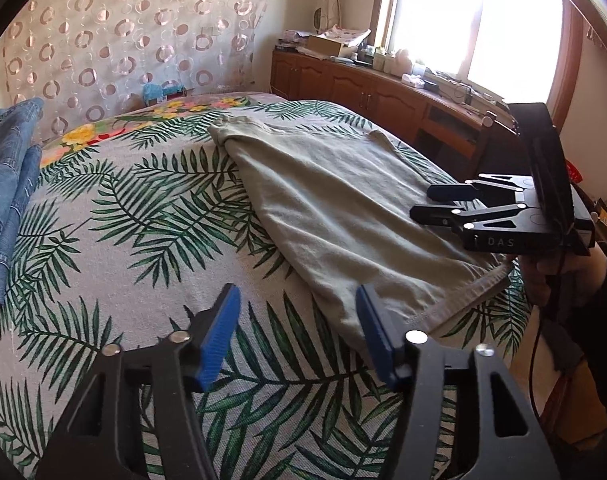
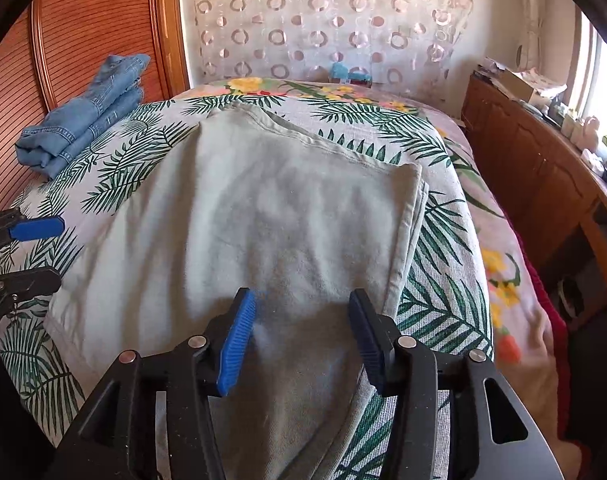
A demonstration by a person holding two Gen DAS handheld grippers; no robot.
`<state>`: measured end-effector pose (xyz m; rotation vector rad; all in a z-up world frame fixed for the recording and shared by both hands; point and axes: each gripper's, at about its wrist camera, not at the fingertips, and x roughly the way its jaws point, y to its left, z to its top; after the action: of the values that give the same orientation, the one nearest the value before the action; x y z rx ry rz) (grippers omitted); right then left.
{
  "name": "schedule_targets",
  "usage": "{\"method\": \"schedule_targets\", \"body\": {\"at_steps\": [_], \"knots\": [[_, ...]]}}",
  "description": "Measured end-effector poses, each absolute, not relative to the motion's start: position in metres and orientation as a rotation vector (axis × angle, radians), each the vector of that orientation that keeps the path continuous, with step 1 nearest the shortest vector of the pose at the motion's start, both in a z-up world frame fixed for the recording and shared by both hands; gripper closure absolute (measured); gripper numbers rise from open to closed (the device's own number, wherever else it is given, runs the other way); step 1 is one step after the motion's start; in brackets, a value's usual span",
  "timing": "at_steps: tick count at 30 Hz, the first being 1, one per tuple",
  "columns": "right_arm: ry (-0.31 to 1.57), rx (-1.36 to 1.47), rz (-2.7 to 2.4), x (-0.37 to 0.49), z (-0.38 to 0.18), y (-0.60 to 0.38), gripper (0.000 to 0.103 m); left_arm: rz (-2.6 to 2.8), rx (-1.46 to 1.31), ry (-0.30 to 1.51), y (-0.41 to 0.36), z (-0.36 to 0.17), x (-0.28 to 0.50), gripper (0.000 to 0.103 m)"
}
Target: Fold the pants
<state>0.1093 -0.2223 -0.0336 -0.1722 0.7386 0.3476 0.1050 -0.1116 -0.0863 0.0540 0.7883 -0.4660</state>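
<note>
- Pants (image 2: 255, 216), pale grey-green, lie folded lengthwise on the leaf-print bedspread (image 1: 143, 208), one end toward the far curtain, the other toward the near edge of the bed.
- Cloth looks soft, light and limp; it should drape and slide rather than hold a shape, so a pinch through all layers at a hem or corner seems the safest hold.
- Left gripper (image 1: 299, 332) hangs over the bedspread with fingers spread, the near corner of the pants just beside its right finger; nothing is pinched.
- Right gripper (image 2: 301, 340) hovers over the near end of the pants, fingers apart; whether the tips brush the fabric is hard to tell.
- Folded jeans (image 2: 83, 112) sit well apart, by the headboard.
</note>
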Motion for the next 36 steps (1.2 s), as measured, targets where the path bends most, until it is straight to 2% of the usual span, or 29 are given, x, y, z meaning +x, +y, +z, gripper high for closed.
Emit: {"method": "schedule_targets", "body": {"at_steps": [1,7,18,20,21,22,24,28,36], "knots": [[0.738,-0.174,0.345,0.109,-0.034,-0.222,0.049,-0.474,0.054,0.791,-0.113,-0.087,0.104,0.054],[0.733,-0.174,0.343,0.109,-0.036,-0.22,0.048,-0.532,0.072,0.813,-0.127,-0.089,0.095,0.065],[0.729,-0.176,0.341,0.109,-0.036,-0.221,0.049,-0.536,0.057,0.849,-0.133,-0.097,0.09,0.067],[0.727,-0.176,0.34,0.108,-0.037,-0.221,0.049,-0.553,0.05,0.848,-0.133,-0.098,0.088,0.078],[0.727,-0.176,0.338,0.108,-0.037,-0.221,0.049,-0.563,0.049,0.847,-0.135,-0.097,0.087,0.088],[0.726,-0.177,0.337,0.108,-0.037,-0.222,0.049,-0.565,0.052,0.844,-0.135,-0.096,0.085,0.094],[0.725,-0.177,0.337,0.109,-0.037,-0.222,0.049,-0.56,0.074,0.829,-0.137,-0.093,0.08,0.096],[0.725,-0.176,0.337,0.109,-0.037,-0.222,0.049,-0.563,0.053,0.799,-0.128,-0.082,0.071,0.097],[0.726,-0.171,0.342,0.109,-0.037,-0.225,0.049,-0.542,0.029,0.833,-0.117,-0.092,0.078,0.097]]}}
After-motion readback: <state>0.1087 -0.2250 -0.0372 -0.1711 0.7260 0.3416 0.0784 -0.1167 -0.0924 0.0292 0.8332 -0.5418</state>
